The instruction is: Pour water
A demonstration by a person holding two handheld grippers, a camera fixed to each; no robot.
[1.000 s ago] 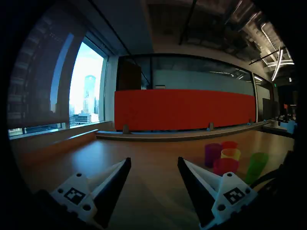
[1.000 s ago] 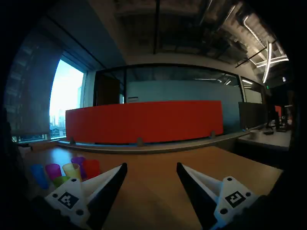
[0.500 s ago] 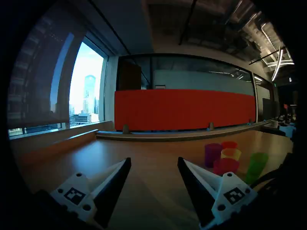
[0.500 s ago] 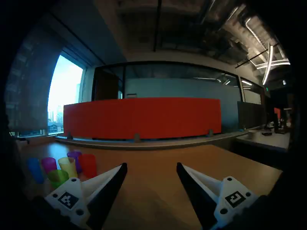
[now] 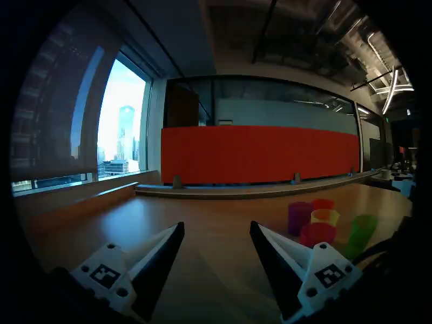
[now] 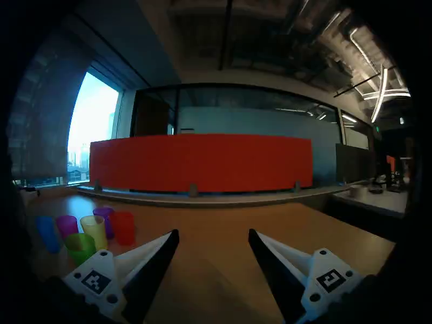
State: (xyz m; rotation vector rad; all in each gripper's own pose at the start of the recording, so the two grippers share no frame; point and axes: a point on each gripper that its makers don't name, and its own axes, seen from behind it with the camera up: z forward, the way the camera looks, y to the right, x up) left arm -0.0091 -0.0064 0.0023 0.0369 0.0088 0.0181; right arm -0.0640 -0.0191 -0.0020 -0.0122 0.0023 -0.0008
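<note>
The wooden counter (image 5: 162, 208) takes up the lower half of what I get from both cameras, running out to a long red partition (image 5: 259, 154) that stands along its far edge. A tall window (image 5: 121, 129) lies beyond the counter's left edge, bright with daylight.

My left gripper (image 5: 216, 223) hangs low over the counter, jaws wide apart with bare wood between them. My right gripper (image 6: 213, 232) sits the same way, jaws spread wide over the counter (image 6: 302, 221), facing the same partition (image 6: 200, 162) and window (image 6: 89, 129).

The cups stand upright in a tight cluster on the counter, well short of the far edge. In the left gripper view they are just beyond my right-hand finger: the purple cup (image 5: 298, 216) and red cup (image 5: 322, 203) at the back, the yellow cup (image 5: 324, 217) in the middle, and the pink cup (image 5: 317, 234) nearest, with the green cup (image 5: 360, 232) a little apart toward the right.

In the right gripper view the cluster sits toward the window-side edge, beyond my left-hand finger: blue cup (image 6: 47, 233), pink cup (image 6: 67, 225), yellow cup (image 6: 95, 229), purple cup (image 6: 103, 216), red cup (image 6: 125, 227), and the green cup (image 6: 81, 245) in front. I cannot tell whether any cup holds water.
</note>
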